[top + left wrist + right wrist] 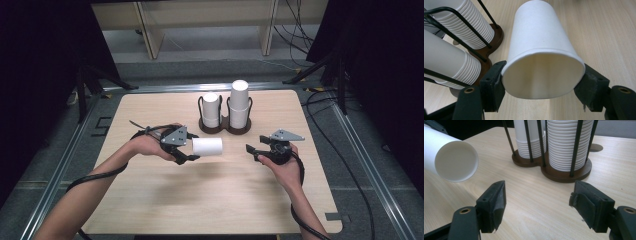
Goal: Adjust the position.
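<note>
Left tool [192, 150] grips paper cup [207, 146] above wooden table [210, 195]

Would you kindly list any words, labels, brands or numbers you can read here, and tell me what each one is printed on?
None: no readable text in these pictures.
The held paper cup is plain white.
The stacked cups in the wire holder carry no print.
The left claw and the right claw carry no legible marking.

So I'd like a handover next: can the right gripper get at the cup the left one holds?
Probably yes: the right gripper is open, and only bare table lies between it and the cup.
</note>
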`<state>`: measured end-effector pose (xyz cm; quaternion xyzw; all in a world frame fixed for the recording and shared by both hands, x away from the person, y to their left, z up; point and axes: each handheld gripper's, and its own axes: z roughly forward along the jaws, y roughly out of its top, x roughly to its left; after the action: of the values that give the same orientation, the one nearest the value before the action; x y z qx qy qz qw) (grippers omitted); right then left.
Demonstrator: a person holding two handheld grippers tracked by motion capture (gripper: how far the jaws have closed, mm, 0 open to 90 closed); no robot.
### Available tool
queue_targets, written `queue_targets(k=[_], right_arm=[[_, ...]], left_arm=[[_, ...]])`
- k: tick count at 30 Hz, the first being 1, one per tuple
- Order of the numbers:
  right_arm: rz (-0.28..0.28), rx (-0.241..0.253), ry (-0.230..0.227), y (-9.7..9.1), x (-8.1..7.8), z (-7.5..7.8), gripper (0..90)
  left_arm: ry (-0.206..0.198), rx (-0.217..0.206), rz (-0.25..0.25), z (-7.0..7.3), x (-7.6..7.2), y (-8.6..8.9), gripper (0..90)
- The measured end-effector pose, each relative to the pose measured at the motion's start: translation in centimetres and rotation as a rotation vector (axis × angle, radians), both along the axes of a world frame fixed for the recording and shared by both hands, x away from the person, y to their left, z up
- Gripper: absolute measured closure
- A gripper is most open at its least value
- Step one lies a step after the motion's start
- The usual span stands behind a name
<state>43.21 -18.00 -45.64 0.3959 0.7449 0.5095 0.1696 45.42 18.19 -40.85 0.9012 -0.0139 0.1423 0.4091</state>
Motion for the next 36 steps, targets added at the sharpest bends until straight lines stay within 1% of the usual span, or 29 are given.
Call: queue_targets(k=[1, 2, 4, 5, 6, 7, 8, 9, 10, 11, 12, 13, 14, 15, 16, 17, 19, 20, 21, 22, 23, 24, 26, 28, 30, 33, 34, 35, 36], right_arm=[[-0.006, 0.019, 0.041, 0.2, -0.2, 0.1, 27.9], [0.006, -0.008, -0.001, 0.1, 0.0, 0.1, 27.9], [0.021, -0.012, -0.013, 0.2, 0.1, 0.2, 27.9], [0.002, 0.014, 0.04, 0.4, -0.3, 0.3, 27.9], [0.012, 0.011, 0.028, 0.4, -0.3, 0.3, 27.9], [0.007, 0.014, 0.041, 0.4, -0.4, 0.3, 27.9], [0.022, -0.017, -0.008, 0.1, -0.1, 0.2, 27.9], [0.023, -0.02, -0.012, 0.1, -0.2, 0.2, 27.9], [0.017, -0.003, 0.021, 0.2, -0.4, 0.2, 27.9], [0.017, -0.019, -0.014, 0.0, -0.3, 0.1, 27.9], [0.027, -0.024, -0.023, -0.1, -0.3, 0.1, 27.9], [0.027, -0.024, -0.023, -0.1, -0.3, 0.1, 27.9], [0.031, -0.009, 0.006, 0.0, -0.6, 0.0, 27.9], [0.038, -0.026, -0.018, 0.0, -0.5, -0.1, 27.9], [0.04, -0.034, -0.011, 0.0, -0.6, -0.1, 27.9], [0.049, -0.022, 0.001, 0.1, -0.6, -0.2, 27.9], [0.053, -0.024, 0.008, 0.2, -0.6, -0.2, 27.9], [0.049, -0.018, 0.027, 0.3, -0.7, -0.1, 27.9], [0.058, -0.031, -0.001, 0.3, -0.5, -0.1, 27.9], [0.054, -0.026, 0.005, 0.4, -0.5, 0.0, 27.9], [0.056, -0.032, -0.015, 0.4, -0.3, 0.0, 27.8], [0.062, -0.036, -0.019, 0.4, -0.3, 0.1, 27.8], [0.071, -0.042, -0.027, 0.6, -0.2, 0.1, 27.8], [0.08, -0.052, -0.016, 0.7, -0.2, 0.2, 27.8], [0.086, -0.048, -0.023, 0.8, -0.1, 0.1, 27.8], [0.092, -0.051, 0.002, 0.9, -0.3, 0.0, 27.9], [0.093, -0.043, -0.001, 1.0, -0.3, -0.2, 27.9], [0.1, -0.063, 0.003, 0.9, -0.4, -0.2, 27.9], [0.101, -0.054, -0.002, 1.0, -0.4, -0.3, 27.9]], left_arm=[[-0.005, 0.015, -0.002, 0.2, 0.0, 0.0, 31.0], [-0.004, 0.019, -0.005, 0.3, -0.1, -0.1, 31.0], [-0.004, 0.027, -0.01, 0.4, -0.1, -0.2, 31.0], [-0.004, 0.027, -0.011, 0.4, -0.1, -0.3, 31.0], [-0.005, 0.037, -0.016, 0.5, -0.1, -0.3, 31.0], [-0.009, 0.03, -0.019, 0.4, -0.1, -0.4, 31.0], [-0.004, 0.041, -0.029, 0.4, 0.0, -0.4, 31.0], [-0.005, 0.043, -0.031, 0.4, 0.0, -0.5, 31.1], [0.0, 0.056, -0.032, 0.5, 0.0, -0.5, 31.1], [0.001, 0.061, -0.036, 0.4, 0.0, -0.5, 31.1], [-0.006, 0.068, -0.037, 0.4, 0.0, -0.6, 31.1], [-0.006, 0.068, -0.037, 0.4, 0.0, -0.6, 31.2], [-0.003, 0.078, -0.041, 0.4, 0.0, -0.6, 31.2], [-0.002, 0.079, -0.039, 0.5, 0.0, -0.6, 31.2], [-0.002, 0.079, -0.039, 0.5, 0.0, -0.6, 31.2], [-0.005, 0.085, -0.028, 0.6, 0.0, -0.7, 31.1], [-0.009, 0.088, -0.024, 0.6, 0.0, -0.7, 31.2], [-0.009, 0.109, -0.024, 0.7, 0.0, -0.6, 31.2], [-0.009, 0.109, -0.024, 0.7, 0.0, -0.6, 31.2], [-0.01, 0.128, -0.029, 0.9, 0.0, -0.6, 31.3], [-0.014, 0.14, -0.033, 1.0, 0.1, -0.6, 31.3], [-0.006, 0.153, -0.043, 1.2, 0.1, -0.6, 31.4], [-0.017, 0.159, -0.045, 1.4, 0.1, -0.7, 31.4], [-0.014, 0.162, -0.049, 1.5, 0.2, -0.8, 31.5], [-0.013, 0.171, -0.054, 1.5, 0.2, -0.9, 31.5], [0.005, 0.196, -0.072, 1.3, 0.1, -1.0, 31.5], [0.005, 0.213, -0.08, 1.3, 0.2, -1.1, 31.5], [0.005, 0.213, -0.08, 1.3, 0.2, -1.1, 31.5], [0.0, 0.214, -0.077, 1.2, 0.1, -1.2, 31.5]])
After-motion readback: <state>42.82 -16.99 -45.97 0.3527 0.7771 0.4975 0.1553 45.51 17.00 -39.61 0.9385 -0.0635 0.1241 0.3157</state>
